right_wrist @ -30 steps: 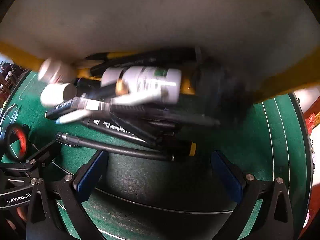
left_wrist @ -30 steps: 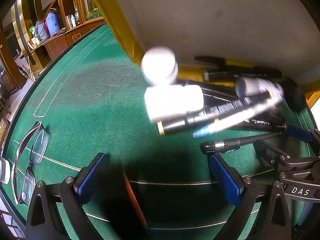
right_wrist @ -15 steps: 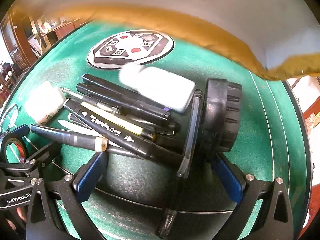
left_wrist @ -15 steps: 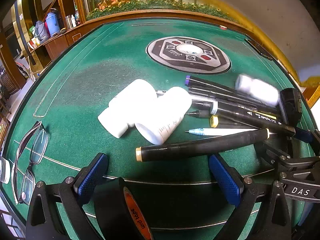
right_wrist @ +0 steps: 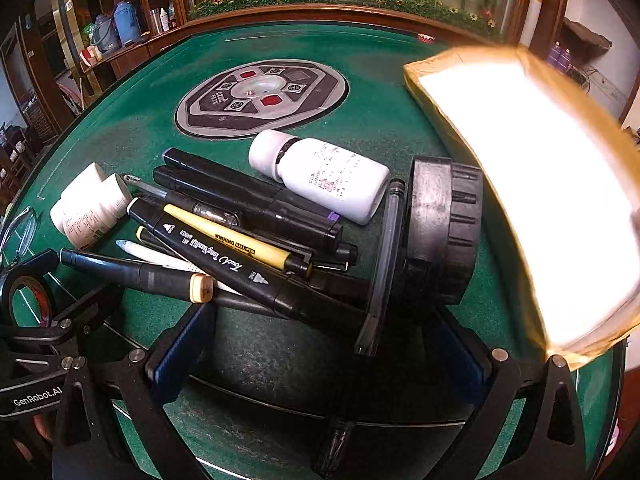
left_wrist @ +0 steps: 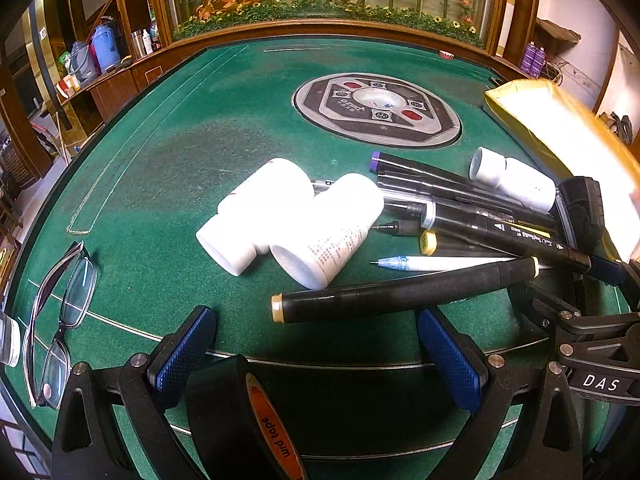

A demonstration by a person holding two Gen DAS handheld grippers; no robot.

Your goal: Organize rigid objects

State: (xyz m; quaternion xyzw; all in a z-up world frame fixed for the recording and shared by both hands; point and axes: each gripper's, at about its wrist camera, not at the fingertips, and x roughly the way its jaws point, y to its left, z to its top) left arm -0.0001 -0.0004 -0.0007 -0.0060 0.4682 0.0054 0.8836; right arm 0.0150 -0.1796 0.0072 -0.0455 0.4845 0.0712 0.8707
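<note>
A heap of things lies on the green felt table (left_wrist: pixel 168 152): two white bottles (left_wrist: pixel 292 220) on their sides, a third white bottle (right_wrist: pixel 324 176), several black markers (left_wrist: pixel 400 292) and pens (right_wrist: pixel 228 240), and a black ribbed lid (right_wrist: pixel 440 236). My left gripper (left_wrist: pixel 316 344) is open and empty, just short of the nearest marker. My right gripper (right_wrist: pixel 320 344) is open and empty, with marker ends and a clear pen (right_wrist: pixel 384 264) lying between its fingers.
A gold-edged white box (right_wrist: pixel 532 184) hangs tilted at the right. A roll of black tape (left_wrist: pixel 244 420) stands by my left gripper. Glasses (left_wrist: pixel 60 320) lie at the left edge. A round control panel (left_wrist: pixel 376 108) sits mid-table. A wooden rail rims the table.
The box that covered the view has swung up and off to the right. The bottles, markers and lid that were falling from it have settled on the felt. Both grippers stay put.
</note>
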